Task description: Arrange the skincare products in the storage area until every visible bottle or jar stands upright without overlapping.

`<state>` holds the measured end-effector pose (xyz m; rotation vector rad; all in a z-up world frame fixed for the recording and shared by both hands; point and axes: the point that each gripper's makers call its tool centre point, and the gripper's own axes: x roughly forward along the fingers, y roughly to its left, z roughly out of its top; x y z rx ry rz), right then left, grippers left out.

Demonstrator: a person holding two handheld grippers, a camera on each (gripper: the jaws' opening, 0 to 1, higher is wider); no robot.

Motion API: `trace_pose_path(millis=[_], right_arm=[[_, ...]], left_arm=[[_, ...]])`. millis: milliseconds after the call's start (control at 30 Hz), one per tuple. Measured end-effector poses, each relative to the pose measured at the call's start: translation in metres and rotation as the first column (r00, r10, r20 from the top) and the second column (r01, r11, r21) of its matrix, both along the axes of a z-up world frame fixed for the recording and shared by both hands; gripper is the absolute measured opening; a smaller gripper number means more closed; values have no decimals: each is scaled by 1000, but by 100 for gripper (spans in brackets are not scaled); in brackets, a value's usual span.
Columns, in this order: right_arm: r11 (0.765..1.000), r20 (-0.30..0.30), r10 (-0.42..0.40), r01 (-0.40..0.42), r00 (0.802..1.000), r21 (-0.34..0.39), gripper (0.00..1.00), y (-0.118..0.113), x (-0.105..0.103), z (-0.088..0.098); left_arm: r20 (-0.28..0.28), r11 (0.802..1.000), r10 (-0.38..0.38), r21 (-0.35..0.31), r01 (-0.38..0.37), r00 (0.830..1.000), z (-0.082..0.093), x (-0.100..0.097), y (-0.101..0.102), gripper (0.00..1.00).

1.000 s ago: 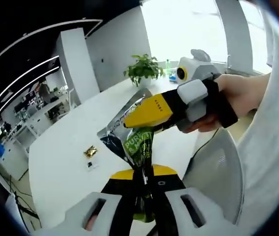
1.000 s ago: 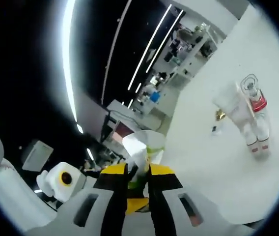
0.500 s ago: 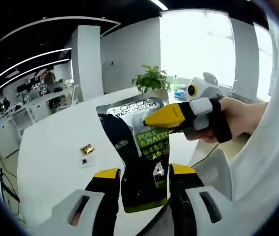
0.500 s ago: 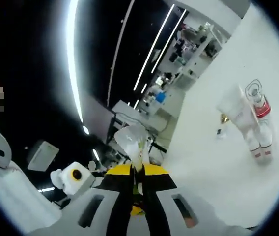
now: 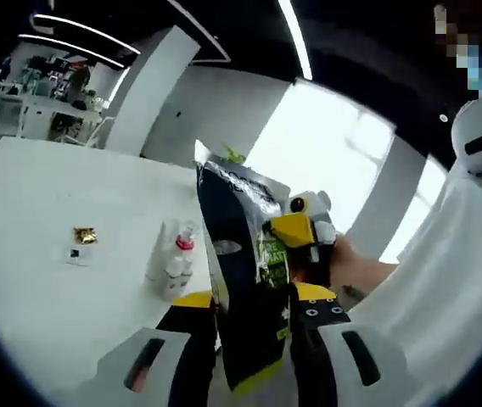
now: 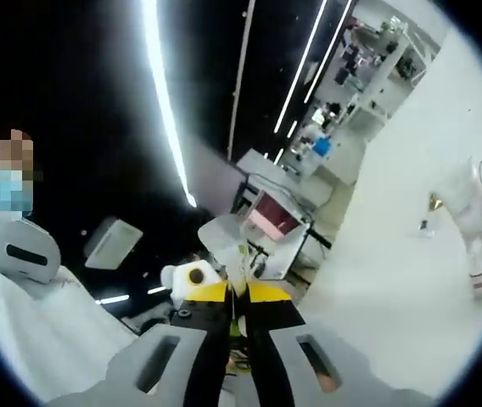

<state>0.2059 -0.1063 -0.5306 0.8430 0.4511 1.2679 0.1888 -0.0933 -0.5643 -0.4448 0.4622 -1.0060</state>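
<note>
Sachet (image 5: 241, 280) upright between left gripper (image 5: 249, 309) jaws, right gripper (image 5: 296, 233) beside it, bottles (image 5: 171, 259) on table (image 5: 29, 220) behind.

White worktop (image 5: 29, 254) spreads wide in the left gripper view, and a small gold wrapper (image 5: 84, 234) lies on it, just beside a little white card with a dark mark (image 5: 74, 253). Behind, a white pillar (image 5: 139, 93) rises toward a dark ceiling crossed by a bright light strip (image 5: 296, 38), and a big window (image 5: 326, 161) glows. In the right gripper view, long ceiling lights (image 6: 163, 93) streak overhead, with cluttered white shelving (image 6: 377, 68) beyond.
</note>
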Motion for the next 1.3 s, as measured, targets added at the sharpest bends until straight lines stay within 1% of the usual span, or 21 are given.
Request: trace_pose_path(millis=[33, 67, 100, 133, 167, 233, 300, 367, 467, 567, 633, 700, 767, 833, 867, 933, 1067, 1100, 1167, 1233, 1300], right_arm=[[1000, 7, -13, 13, 1000, -9, 6, -1, 2, -1], [1000, 15, -24, 24, 1000, -7, 7, -3, 4, -1], [999, 7, -33, 33, 999, 2, 11, -4, 6, -1], [999, -3, -30, 31, 1000, 18, 11, -4, 6, 0], [999, -12, -24, 25, 1000, 48, 10, -4, 5, 4], [999, 6, -42, 42, 999, 27, 12, -3, 6, 1], [999, 15, -42, 41, 999, 21, 14, -3, 5, 0], [997, 17, -49, 48, 999, 54, 17, -5, 6, 4], [986, -15, -27, 29, 1000, 165, 27, -6, 2, 16], [987, -16, -22, 24, 1000, 162, 39, 0, -1, 14], [990, 8, 13, -14, 1000, 143, 42, 8, -10, 14], [994, 37, 38, -42, 999, 103, 42, 16, -18, 12], [998, 55, 35, -37, 998, 50, 36, 22, -21, 6], [998, 47, 31, -34, 998, 54, 25, 24, -23, 4], [999, 25, 1, -2, 1000, 53, 16, 22, -18, 2], [996, -27, -24, 26, 999, 85, 14, 20, -15, 0], [995, -53, -61, 65, 997, 76, 4, 17, -12, -8], [993, -64, -69, 75, 996, 87, 4, 17, -11, -8], [992, -65, -115, 118, 991, 50, 2, 15, -7, -16], [991, -112, -127, 131, 986, 34, 2, 14, -5, -23], [989, -123, -149, 150, 981, 5, 1, 14, -4, -31]], left_arm=[[-20, 999, 14, -35, -15, 1000, 3, 2, 3, 21], [-17, 997, 21, -72, -22, 1000, 8, 3, 6, 13], [-30, 990, 20, -140, -24, 999, 16, 3, 6, 7], [-24, 983, -6, -184, 1, 1000, 23, -1, 5, 6], [-41, 986, -7, -169, 0, 999, 20, -2, 5, 5], [-24, 988, -4, -156, 0, 1000, 19, -2, 4, 4], [-42, 986, -6, -167, -1, 999, 19, -3, 5, 4], [-68, 974, -9, -227, -7, 998, 26, -4, 6, 4], [-103, 947, -14, -321, -20, 995, 38, -4, 7, 3], [-125, 917, -21, -397, -31, 992, 50, -4, 7, 3], [-127, 917, -15, -397, -37, 992, 50, -2, 8, 3], [-138, 917, -8, -395, -48, 990, 50, 0, 8, 3], [-148, 921, 7, -383, -64, 989, 47, 4, 9, 3], [-161, 925, 23, -371, -82, 987, 44, 7, 11, 3], [-172, 922, 23, -377, -88, 985, 42, 7, 12, 3], [-175, 921, 43, -374, -107, 984, 41, 10, 14, 3], [-183, 935, 76, -327, -134, 980, 30, 14, 16, 3], [-174, 940, 94, -309, -145, 980, 27, 15, 17, 3], [-166, 947, 109, -284, -154, 980, 23, 16, 16, 3], [-162, 958, 134, -232, -170, 978, 15, 19, 17, 3], [-168, 963, 163, -188, -194, 972, 7, 22, 17, 3]])
